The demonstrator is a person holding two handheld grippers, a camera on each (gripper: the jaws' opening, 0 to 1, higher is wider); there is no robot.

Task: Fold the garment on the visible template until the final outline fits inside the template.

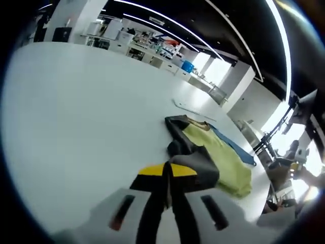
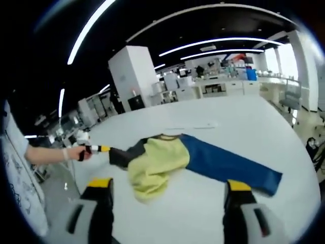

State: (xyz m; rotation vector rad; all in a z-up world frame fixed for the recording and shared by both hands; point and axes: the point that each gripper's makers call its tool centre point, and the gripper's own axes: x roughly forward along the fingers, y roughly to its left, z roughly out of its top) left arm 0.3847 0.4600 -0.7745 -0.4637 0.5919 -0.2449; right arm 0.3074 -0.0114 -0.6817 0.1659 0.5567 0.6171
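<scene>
Two grippers are in play over one garment (image 2: 167,160), a long-sleeved top in yellow, dark grey and blue lying partly bunched on a white surface (image 1: 76,112). In the left gripper view, the left gripper (image 1: 167,190) has its fingers drawn together on a dark sleeve end, the cloth running out from between them toward the yellow body. In the right gripper view, that same gripper (image 2: 94,149) appears at the left, carried by a hand (image 2: 73,153), with the dark sleeve stretched from it to the garment. The right gripper (image 2: 170,195) hovers with its fingers (image 2: 101,201) spread wide and nothing between them; the garment lies just beyond their tips. The blue sleeve (image 2: 233,168) lies extended toward the right, flat on the surface. Judged step: an early one, a sleeve being pulled out or brought across while the body is still rumpled; folding looks far from done. A thin pale outline (image 2: 195,125) lies on the surface just beyond the collar; whether it is the template I cannot tell. The next move likely calls for the right gripper to come down on the yellow hem or the blue sleeve, so the cloth can be flattened before a fold, keeping it all on the surface. No brand, label or legible writing can be read on the garment or the grippers.
</scene>
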